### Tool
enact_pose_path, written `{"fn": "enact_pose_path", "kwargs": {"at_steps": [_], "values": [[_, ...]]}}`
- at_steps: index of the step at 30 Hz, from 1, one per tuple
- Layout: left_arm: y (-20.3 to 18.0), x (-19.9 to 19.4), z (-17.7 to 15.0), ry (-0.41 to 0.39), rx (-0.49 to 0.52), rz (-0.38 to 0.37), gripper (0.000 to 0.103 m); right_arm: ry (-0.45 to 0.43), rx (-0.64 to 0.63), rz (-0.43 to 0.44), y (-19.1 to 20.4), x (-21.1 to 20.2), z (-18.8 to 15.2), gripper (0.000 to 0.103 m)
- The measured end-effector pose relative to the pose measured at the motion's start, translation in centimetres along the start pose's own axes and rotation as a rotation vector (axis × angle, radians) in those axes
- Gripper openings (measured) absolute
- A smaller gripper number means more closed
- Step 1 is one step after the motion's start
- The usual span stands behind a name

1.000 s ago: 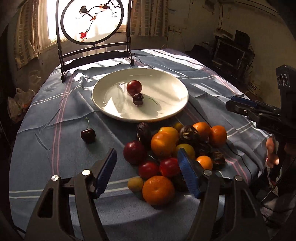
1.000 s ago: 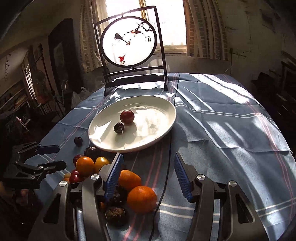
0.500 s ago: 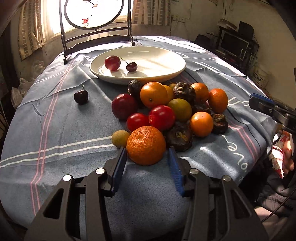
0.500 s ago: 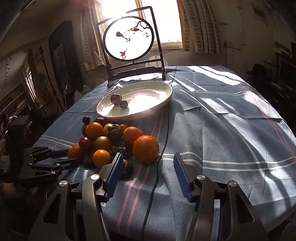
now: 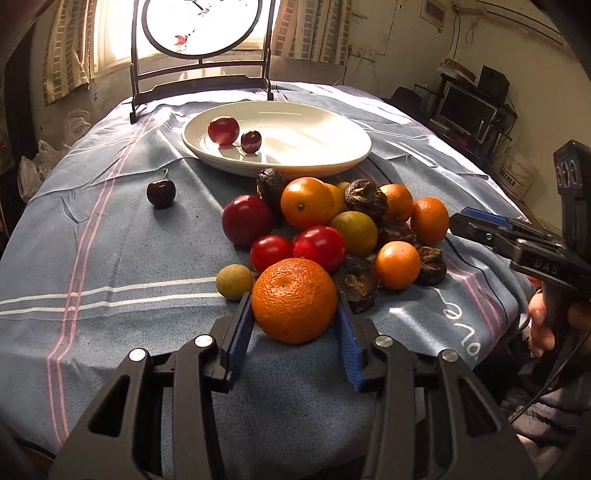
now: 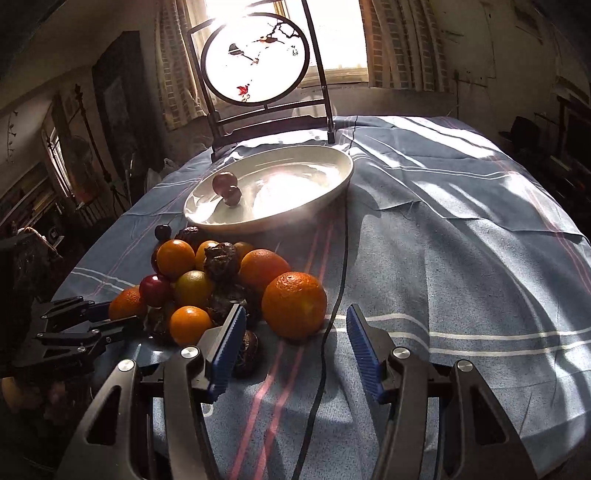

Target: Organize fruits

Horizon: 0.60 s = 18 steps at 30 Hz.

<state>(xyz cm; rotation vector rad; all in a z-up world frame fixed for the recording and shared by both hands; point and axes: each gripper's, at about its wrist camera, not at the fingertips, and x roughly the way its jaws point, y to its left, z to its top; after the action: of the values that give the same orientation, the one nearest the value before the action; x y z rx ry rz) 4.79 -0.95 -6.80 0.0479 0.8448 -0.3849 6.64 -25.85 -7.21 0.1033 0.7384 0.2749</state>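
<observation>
A pile of fruit (image 5: 332, 229) lies on the blue striped cloth: oranges, red plums, dark wrinkled fruits, a small yellow-green one. My left gripper (image 5: 293, 301) has the large orange (image 5: 293, 299) at the pile's near edge between its blue pads. Its jaws are closing and the pads touch the orange's sides. Behind the pile the white plate (image 5: 332, 162) holds a red plum (image 5: 222, 130) and a cherry (image 5: 251, 141). Another cherry (image 5: 160, 192) lies alone at the left. My right gripper (image 6: 295, 310) stands open, low over the cloth, just short of another orange (image 6: 294, 304).
A round painted screen on a dark stand (image 5: 199, 29) stands behind the plate. A black cable (image 6: 343, 258) runs across the cloth past the right gripper. The table's near edge drops off below both grippers. Shelves with a monitor (image 5: 465, 107) are at the right.
My left gripper sank to the pile and its jaws closed in around the large orange. My right gripper dropped lower toward the orange on its side, its jaws unchanged.
</observation>
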Motion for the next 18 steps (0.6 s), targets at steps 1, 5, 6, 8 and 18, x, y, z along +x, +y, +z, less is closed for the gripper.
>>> {"fn": "enact_pose_path", "kwargs": {"at_steps": [1,5,6,8,18], "values": [[-0.1,-0.3,0.0,-0.006,0.006,0.001,0.042,0.004,0.008,0.008,-0.1,0.4,0.2,0.057],[-0.2,-1.0,-0.1,-0.024,0.007,0.001,0.042,0.049,0.052,0.051,-0.5,2.4,0.3,0.047],[-0.1,-1.1,-0.1,-0.024,0.005,-0.001,0.042,0.043,0.053,0.045,-0.6,2.5,0.1,0.043],[0.1,-1.2,-0.1,-0.022,0.002,0.001,0.042,0.031,0.052,0.049,-0.6,2.1,-0.2,0.042],[0.1,-1.4,-0.2,-0.039,0.008,0.006,0.042,-0.003,0.097,0.066,-2.4,-0.4,-1.0,0.042]]}}
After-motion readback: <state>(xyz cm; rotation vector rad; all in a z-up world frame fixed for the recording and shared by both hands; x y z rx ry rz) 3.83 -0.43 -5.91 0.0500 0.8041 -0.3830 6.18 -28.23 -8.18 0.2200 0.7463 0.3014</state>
